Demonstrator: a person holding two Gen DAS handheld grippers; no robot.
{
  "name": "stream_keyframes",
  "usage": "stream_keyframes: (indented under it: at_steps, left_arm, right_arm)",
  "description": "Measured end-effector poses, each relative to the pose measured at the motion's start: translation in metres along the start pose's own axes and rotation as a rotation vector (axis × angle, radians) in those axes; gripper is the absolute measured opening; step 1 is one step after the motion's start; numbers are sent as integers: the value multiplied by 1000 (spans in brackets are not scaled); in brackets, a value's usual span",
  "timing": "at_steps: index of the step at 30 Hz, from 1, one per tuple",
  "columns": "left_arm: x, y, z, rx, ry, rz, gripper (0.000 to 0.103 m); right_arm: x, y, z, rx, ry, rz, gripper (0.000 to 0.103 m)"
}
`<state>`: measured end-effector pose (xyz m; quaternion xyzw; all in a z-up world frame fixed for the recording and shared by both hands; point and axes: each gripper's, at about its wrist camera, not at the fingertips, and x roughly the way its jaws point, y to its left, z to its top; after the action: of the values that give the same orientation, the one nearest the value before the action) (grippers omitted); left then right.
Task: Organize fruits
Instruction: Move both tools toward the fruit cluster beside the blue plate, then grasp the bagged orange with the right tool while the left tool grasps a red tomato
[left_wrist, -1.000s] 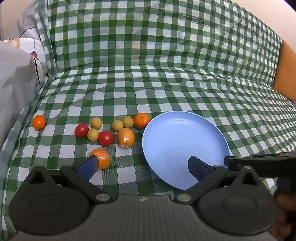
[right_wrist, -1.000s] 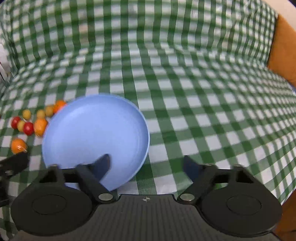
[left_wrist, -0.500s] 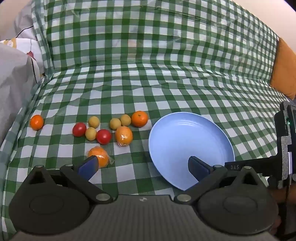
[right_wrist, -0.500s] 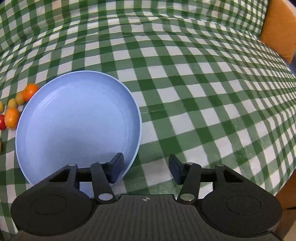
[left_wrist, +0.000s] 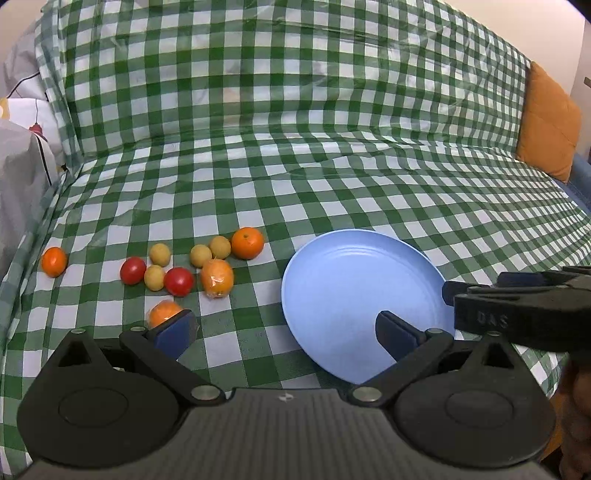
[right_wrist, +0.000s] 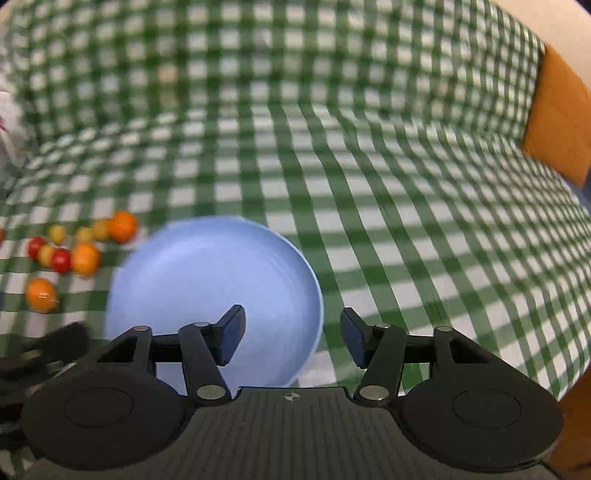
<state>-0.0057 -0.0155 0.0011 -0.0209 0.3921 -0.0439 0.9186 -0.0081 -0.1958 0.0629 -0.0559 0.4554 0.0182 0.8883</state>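
Note:
A blue plate (left_wrist: 354, 295) lies empty on the green checked cloth; it also shows in the right wrist view (right_wrist: 207, 273). Left of it lie several fruits: oranges (left_wrist: 247, 242), red tomatoes (left_wrist: 178, 281) and small yellow fruits (left_wrist: 160, 254). One wrapped orange (left_wrist: 164, 314) sits just behind my left finger. My left gripper (left_wrist: 284, 330) is open and empty, spanning the cloth and the plate's near edge. My right gripper (right_wrist: 291, 334) is open and empty, its jaws straddling the plate's right rim without touching; it shows in the left wrist view (left_wrist: 517, 306) at the plate's right.
An orange cushion (left_wrist: 546, 122) stands at the far right. White and grey bedding (left_wrist: 18, 155) lies at the left edge. One orange (left_wrist: 54, 261) sits apart at the far left.
The right gripper has pulled back and tilted up from the plate, and its jaws have opened wider than half a second ago. The left gripper has barely moved.

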Motion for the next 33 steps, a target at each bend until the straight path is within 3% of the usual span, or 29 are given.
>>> stream_keyframes:
  at_steps: [7,22,26,31,33]
  left_arm:
    - [2,4,-2,-3,36,-27,103]
    - [0,7,-1,-11,12,-28,102]
    - [-1,6,-2,-11,13,-39,96]
    - [1,5,-3,-4,41,-53,79]
    - [1,8,-2,-16,58,-70,58]
  right_arm:
    - [6,-9,6,5,24,-8,71]
    - [11,-11,6,34,10,28,71]
    - [7,-8,4,36,0,36,71]
    - [5,-4,3,46,-12,43,70]
    - [-3,6,-3,51,-19,49,69]
